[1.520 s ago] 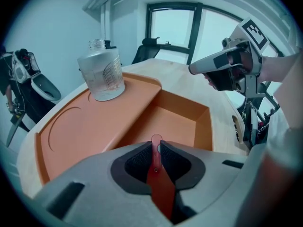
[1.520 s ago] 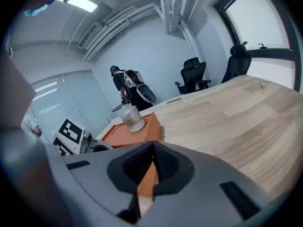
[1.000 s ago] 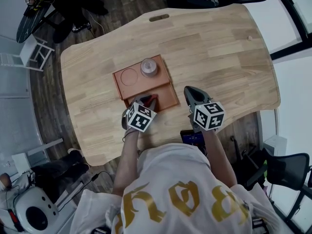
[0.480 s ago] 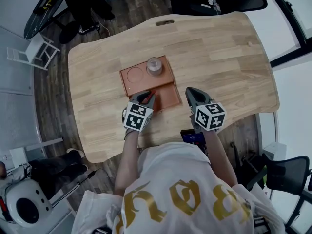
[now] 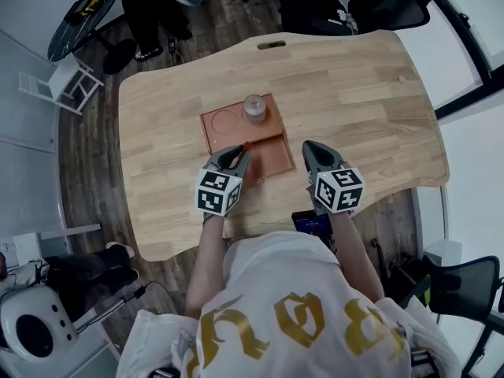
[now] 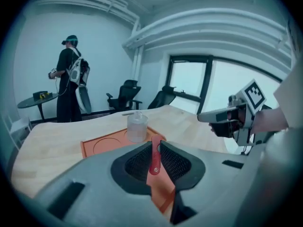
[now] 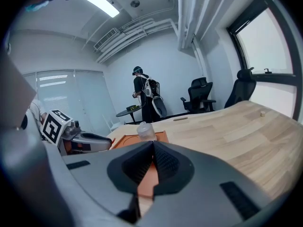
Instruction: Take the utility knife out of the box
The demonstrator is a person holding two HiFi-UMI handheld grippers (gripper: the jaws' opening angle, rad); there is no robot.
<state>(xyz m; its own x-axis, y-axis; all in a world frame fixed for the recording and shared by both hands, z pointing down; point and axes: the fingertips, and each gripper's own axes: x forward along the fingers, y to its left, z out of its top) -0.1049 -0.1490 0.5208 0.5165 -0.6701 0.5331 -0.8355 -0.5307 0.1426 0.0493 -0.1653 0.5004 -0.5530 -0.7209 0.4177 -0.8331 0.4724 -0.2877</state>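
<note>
Pale wood table (image 5: 354, 93), orange box (image 5: 223, 122) at centre frame, red utility knife (image 6: 154, 156) caught in the left gripper (image 5: 233, 157).

The table fills the middle of the head view, and the shallow box lies on it just left of centre. A clear jar (image 5: 254, 109) stands in the box's upper right corner. The left gripper sits over the box's lower left edge, its jaws closed onto the utility knife, which stands upright between the pads with one end poking past the tips. The right gripper (image 5: 313, 154) waits just right of the box, its jaws together on nothing. The step looks like the lift-out, with the grip made. Whether the knife has cleared the box wall I cannot tell. Next it needs raising clear and carrying to bare table.
</note>
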